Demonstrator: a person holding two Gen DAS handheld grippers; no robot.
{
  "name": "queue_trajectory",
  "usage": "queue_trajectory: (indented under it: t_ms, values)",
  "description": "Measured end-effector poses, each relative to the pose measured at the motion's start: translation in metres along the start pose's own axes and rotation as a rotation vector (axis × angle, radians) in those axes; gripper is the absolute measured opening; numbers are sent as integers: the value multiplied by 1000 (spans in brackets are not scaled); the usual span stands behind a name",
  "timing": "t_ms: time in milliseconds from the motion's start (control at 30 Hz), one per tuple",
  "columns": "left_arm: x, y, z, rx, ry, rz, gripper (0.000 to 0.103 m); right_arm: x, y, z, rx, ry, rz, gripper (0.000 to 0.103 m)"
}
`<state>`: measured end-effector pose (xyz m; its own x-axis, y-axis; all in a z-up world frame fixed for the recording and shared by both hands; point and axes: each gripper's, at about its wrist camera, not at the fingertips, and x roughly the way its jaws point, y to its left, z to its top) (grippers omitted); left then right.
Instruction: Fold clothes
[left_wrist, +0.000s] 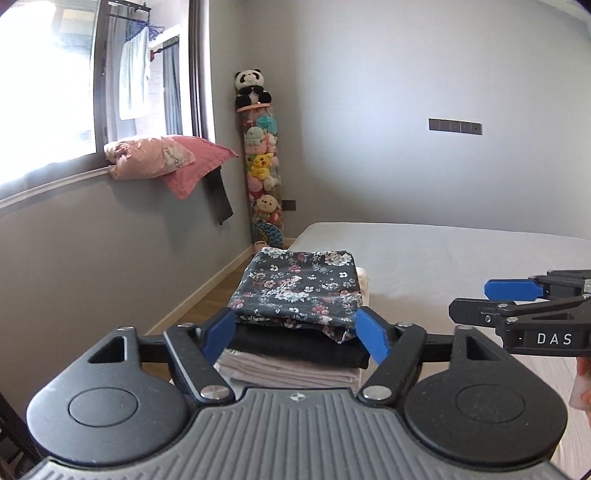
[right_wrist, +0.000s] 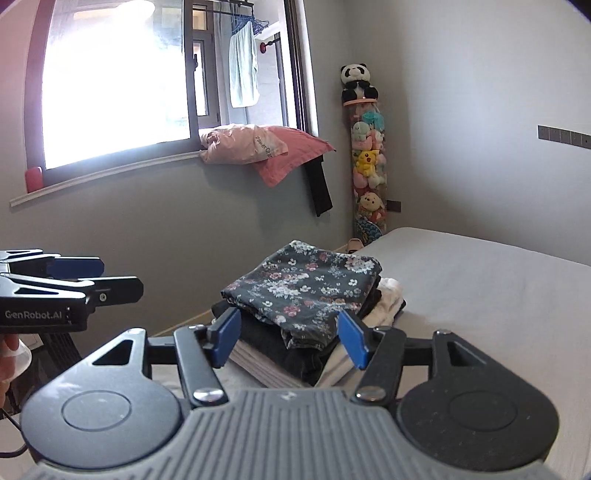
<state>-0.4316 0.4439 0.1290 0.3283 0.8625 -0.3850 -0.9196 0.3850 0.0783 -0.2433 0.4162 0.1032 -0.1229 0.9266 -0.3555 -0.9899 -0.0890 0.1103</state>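
Left claw (left_wrist: 297, 334): jaws spread wide, nothing between the blue pads (left_wrist: 218, 338), which stand clear of the cloth and short of the stack. Right claw (right_wrist: 288, 339): jaws also apart, somewhat less wide, empty, pads (right_wrist: 352, 338) not touching anything. Each claw shows at the edge of the other's view, side by side and level; a bit of hand (right_wrist: 9, 354) shows below the left one.

Stack (left_wrist: 291, 350): folded clothes piled at the near corner of the bed (left_wrist: 461, 258), just ahead of both claws. Top piece, floral cloth (left_wrist: 299, 288), dark with small flowers, folded to a rough square; under it a black piece (left_wrist: 295, 347), then pale folded layers (left_wrist: 288, 371). A white piece (right_wrist: 391, 295) juts out on the stack's far side.

Bed: grey sheet, bare beyond the stack.

Background: window (right_wrist: 114, 81) on the left wall, pink pillow (right_wrist: 266, 149) on its sill, a dark cloth (right_wrist: 319, 188) hanging below. In the corner, a tall clear tube of plush toys (left_wrist: 263, 177) topped by a panda (left_wrist: 252, 90). Switch panel (left_wrist: 455, 126) on the far wall.
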Motion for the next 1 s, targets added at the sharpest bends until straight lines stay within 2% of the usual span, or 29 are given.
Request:
queue_trajectory:
  t_ms: [67, 167, 233, 433, 533, 700, 1000]
  values:
    - [-8, -5, -9, -7, -4, 30, 90, -10, 1, -8, 21, 2, -9, 65]
    - [-15, -11, -25, -7, 35, 87, 90, -22, 4, -19, 36, -2, -36, 65]
    - [-19, -13, -37, -7, 54, 89, 90, -29, 6, -26, 48, 3, -50, 66]
    - [-37, -16, -68, -131, 80, 127, 90, -48, 16, -52, 62, 17, -79, 70]
    - [-43, -24, -81, -158, 105, 160, 90, -54, 22, -64, 55, 33, -87, 70]
    - [-56, -39, -93, -179, 139, 197, 90, -66, 29, -82, 38, 50, -101, 72]
    - [-77, -58, -96, -198, 134, 223, 90, -87, 35, -91, 15, 52, -92, 75]
